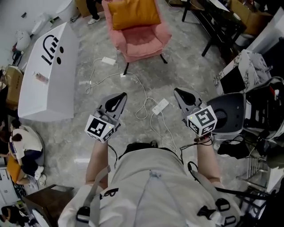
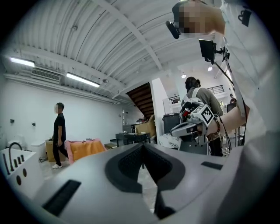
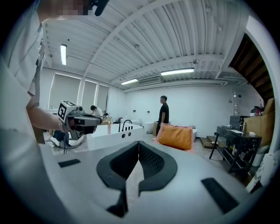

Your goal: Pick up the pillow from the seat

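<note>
An orange pillow (image 1: 133,12) leans against the back of a pink armchair (image 1: 143,42) at the top of the head view. It shows far off as the orange pillow (image 3: 176,136) in the right gripper view and the orange pillow (image 2: 86,149) in the left gripper view. My left gripper (image 1: 122,95) and my right gripper (image 1: 177,92) are held side by side over the floor, well short of the chair. Both are shut with nothing between their pads. The left gripper (image 2: 142,147) and the right gripper (image 3: 138,145) each show jaws pressed together.
White cables and a power strip (image 1: 160,106) lie on the floor between me and the chair. A white bathtub (image 1: 49,75) stands at the left, a black table (image 1: 218,24) at the upper right, and a grey chair (image 1: 228,113) at the right. A person (image 3: 163,113) stands beside the armchair.
</note>
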